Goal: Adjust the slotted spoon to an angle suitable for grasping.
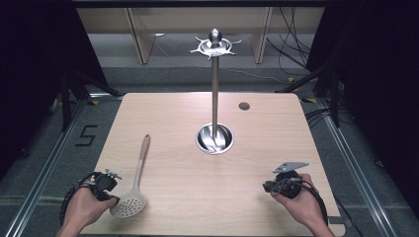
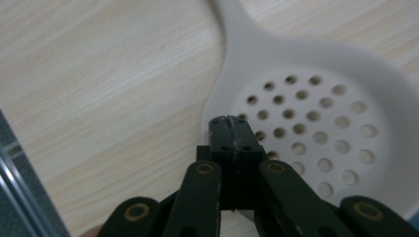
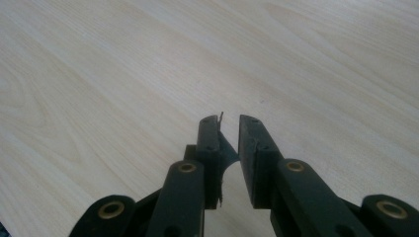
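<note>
Dark surroundings are framing a pale wooden surface (image 1: 173, 197), and we are finding it bare apart from two items. We are noting a tall metal stand (image 1: 215, 98) rising from a round base near the centre, its crown of hooks carrying nothing; we are judging it the likely hanging place for the utensil. We are seeing the slotted spoon (image 1: 133, 190) lying flat toward the near left edge, wooden handle pointing away, perforated head nearest the person, well apart from the stand. We are recording the left tool (image 2: 231, 123) with jaws pressed together over the rim of that head, gripping nothing we can confirm. We are recording the right tool (image 3: 229, 123) hanging slightly parted above bare wood, holding nothing, apparently waiting in reserve.
</note>
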The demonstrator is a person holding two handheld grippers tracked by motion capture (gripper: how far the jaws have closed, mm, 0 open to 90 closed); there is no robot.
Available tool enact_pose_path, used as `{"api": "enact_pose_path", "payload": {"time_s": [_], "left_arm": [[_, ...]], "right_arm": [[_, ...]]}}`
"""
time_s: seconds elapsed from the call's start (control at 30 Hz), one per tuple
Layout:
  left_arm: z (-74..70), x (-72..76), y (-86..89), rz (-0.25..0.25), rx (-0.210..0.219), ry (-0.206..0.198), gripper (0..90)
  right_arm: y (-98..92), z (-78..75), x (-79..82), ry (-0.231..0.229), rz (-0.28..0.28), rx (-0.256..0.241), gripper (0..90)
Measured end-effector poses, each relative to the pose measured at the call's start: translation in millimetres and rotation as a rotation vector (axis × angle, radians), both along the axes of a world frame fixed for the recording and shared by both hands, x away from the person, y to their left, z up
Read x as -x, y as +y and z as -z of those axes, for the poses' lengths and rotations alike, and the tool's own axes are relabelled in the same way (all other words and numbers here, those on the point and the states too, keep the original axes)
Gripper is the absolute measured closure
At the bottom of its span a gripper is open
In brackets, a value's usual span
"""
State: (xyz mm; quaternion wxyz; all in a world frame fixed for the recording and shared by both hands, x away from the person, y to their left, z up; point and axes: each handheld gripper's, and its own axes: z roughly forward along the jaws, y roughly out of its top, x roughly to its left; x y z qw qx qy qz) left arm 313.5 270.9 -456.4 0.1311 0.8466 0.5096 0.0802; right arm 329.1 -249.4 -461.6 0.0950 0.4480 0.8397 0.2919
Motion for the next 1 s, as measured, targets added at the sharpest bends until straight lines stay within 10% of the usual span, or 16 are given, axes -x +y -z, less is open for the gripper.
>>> {"api": "enact_pose_path", "payload": {"time_s": [0.17, 0.47, 0.63, 1.0], "left_arm": [[-15.9, 9.5, -29.0, 0.093, 0.103, -0.042, 89.5], [-0.2, 8.2, -85.0, 0.221, 0.082, 0.012, 89.6], [4.7, 8.1, -83.6, 0.222, 0.008, 0.066, 89.6], [2.7, 17.0, -57.1, 0.155, -0.001, 0.067, 89.6]], "right_arm": [[-0.6, 0.2, -0.5, -0.004, -0.005, 0.008, 79.5], [0.3, 2.2, -0.3, -0.024, 0.001, -0.004, 79.2], [0.7, 0.9, 0.2, 0.003, 0.007, -0.011, 79.0], [0.5, 0.8, 0.1, 0.010, 0.009, -0.001, 78.5]]}}
